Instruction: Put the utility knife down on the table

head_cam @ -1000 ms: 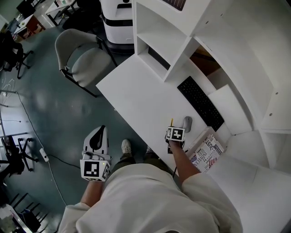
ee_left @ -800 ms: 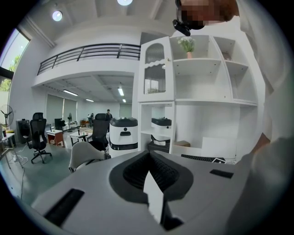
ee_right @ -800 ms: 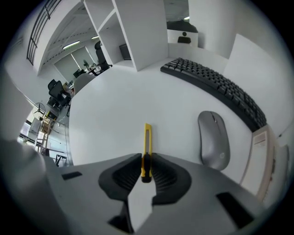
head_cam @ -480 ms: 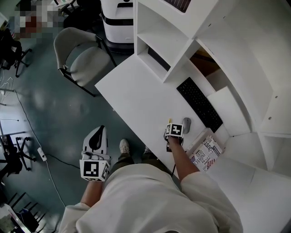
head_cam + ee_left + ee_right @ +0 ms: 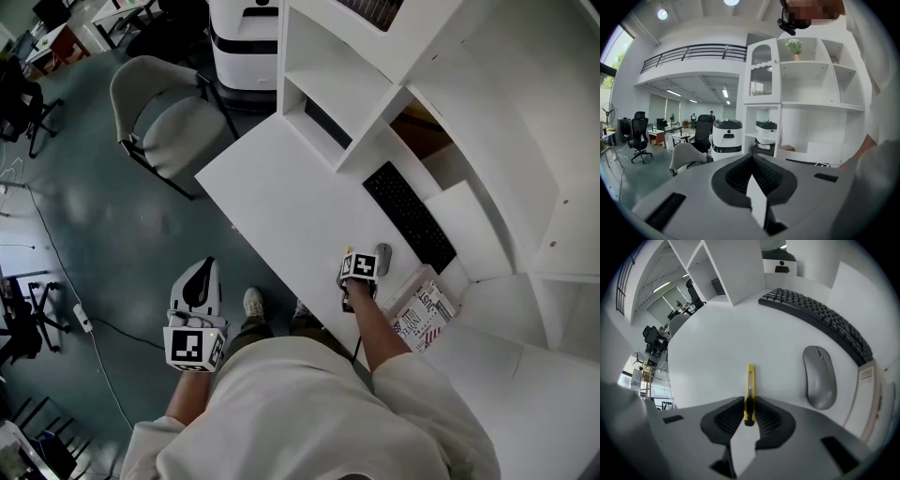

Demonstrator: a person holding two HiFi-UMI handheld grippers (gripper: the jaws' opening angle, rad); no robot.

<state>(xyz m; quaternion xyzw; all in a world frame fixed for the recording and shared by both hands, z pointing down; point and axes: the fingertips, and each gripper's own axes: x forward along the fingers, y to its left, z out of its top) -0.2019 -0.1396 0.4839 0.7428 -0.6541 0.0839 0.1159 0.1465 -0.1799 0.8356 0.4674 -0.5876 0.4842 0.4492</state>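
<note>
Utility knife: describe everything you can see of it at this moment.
The utility knife is slim, with a yellow plastic-looking body, a grey strip along its middle and a dark rear end. The right tool clamps that end between its ribbed black jaws, so the knife points straight ahead, tip toward the white table. In the right gripper view the grey mouse lies to its right, apart. Whether its tip touches the table cannot be told.
</note>
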